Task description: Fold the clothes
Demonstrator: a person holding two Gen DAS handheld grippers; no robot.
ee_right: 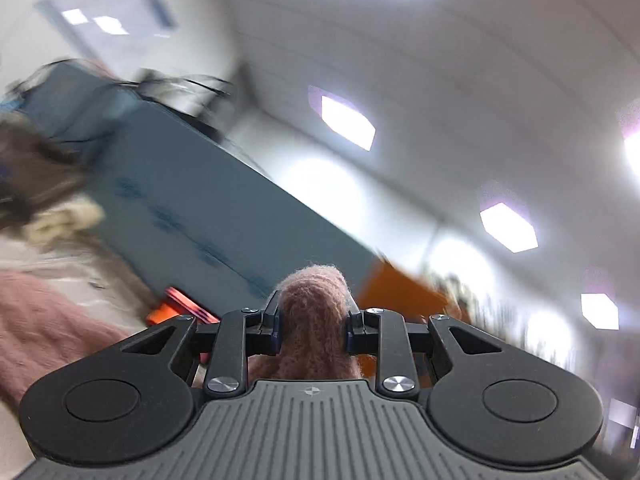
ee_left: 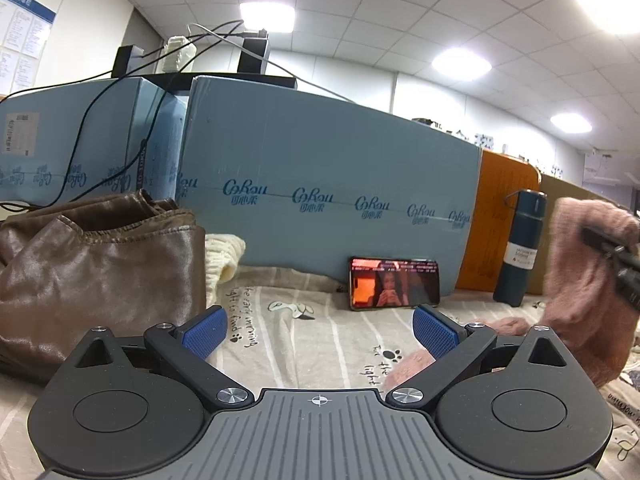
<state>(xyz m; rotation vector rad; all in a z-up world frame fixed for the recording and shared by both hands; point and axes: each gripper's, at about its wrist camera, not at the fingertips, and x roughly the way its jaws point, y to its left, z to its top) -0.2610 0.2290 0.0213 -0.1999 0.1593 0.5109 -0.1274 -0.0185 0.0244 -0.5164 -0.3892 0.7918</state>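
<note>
Right tongs [ee_right: 312, 326] pinch the fuzzy pink sweater [ee_right: 314, 320], lifting it so it hangs free for folding. Left tongs [ee_left: 318, 330] are spread wide, low in the frame, ready to grab.

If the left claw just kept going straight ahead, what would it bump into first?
Probably the phone propped against the blue box. The open left claw points at it over the printed sheet, though depth is hard to judge.

I see a fuzzy pink knitted sweater [ee_right: 312, 320], a glossy brown leather garment [ee_left: 100, 264], a matt printed cotton sheet [ee_left: 320, 344], and my tongs [ee_left: 320, 332] with rough blue rubber pads [ee_left: 204, 332].
</note>
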